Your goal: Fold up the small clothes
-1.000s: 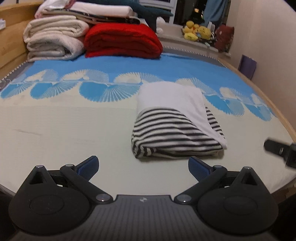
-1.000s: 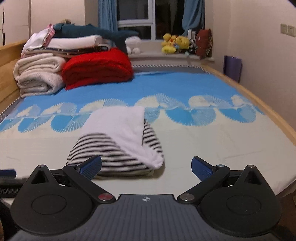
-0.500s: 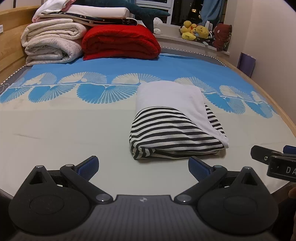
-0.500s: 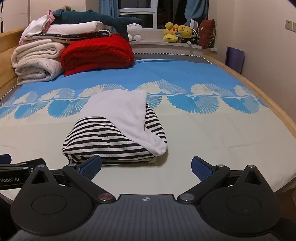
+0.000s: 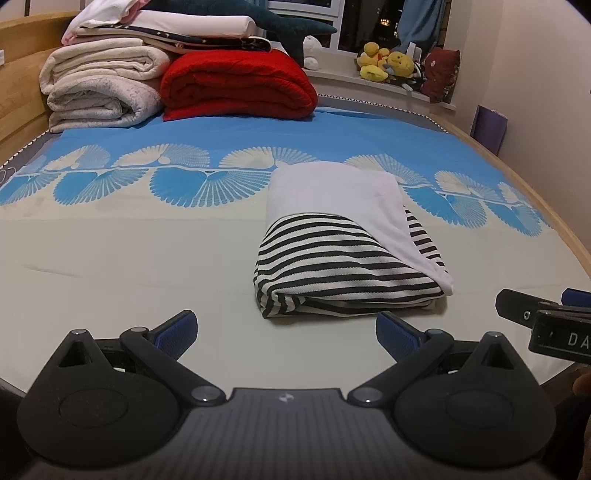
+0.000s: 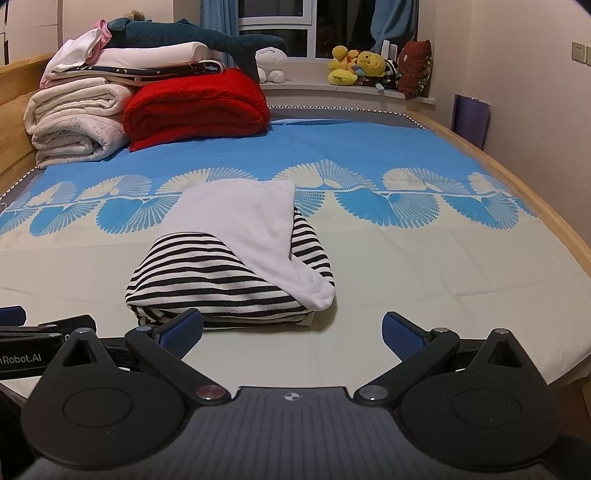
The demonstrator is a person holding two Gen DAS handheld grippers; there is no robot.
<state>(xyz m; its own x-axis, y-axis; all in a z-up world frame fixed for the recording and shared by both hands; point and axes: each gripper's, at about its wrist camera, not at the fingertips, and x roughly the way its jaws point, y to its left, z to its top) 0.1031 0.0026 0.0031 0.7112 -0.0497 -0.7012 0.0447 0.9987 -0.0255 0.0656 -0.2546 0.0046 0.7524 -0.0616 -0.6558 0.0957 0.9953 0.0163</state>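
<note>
Hovering low over the near edge of the bed [image 5: 110, 258], the left gripper [image 5: 286, 326] and the right gripper [image 6: 291, 328] both hang with their blue-padded fingers spread wide and nothing between them. Just beyond the fingertips lies the striped garment [image 5: 343, 269], a black-and-white knit folded into a compact bundle on the pale part of the bedspread, with a plain white panel [image 6: 243, 218] draped over its far half and trailing down the right side. It looks soft, light and limp, likely to sag and slide open if lifted by one layer only; the thick folded edge nearest the cameras, or the two near corners pinched through all layers, would seem the safest hold. The loose white tip at the right is the part most likely to slip out. Farther back, a red quilt [image 5: 236, 85] and cream blankets [image 5: 99, 88] are stacked against the wooden headboard, with a plush shark [image 6: 192, 35] on top and yellow soft toys [image 6: 354, 64] on the windowsill. Compared with a second ago, both grippers sit lower and closer together, each now showing in the other's view, while the bundle has not shifted and the fingers remain apart
</note>
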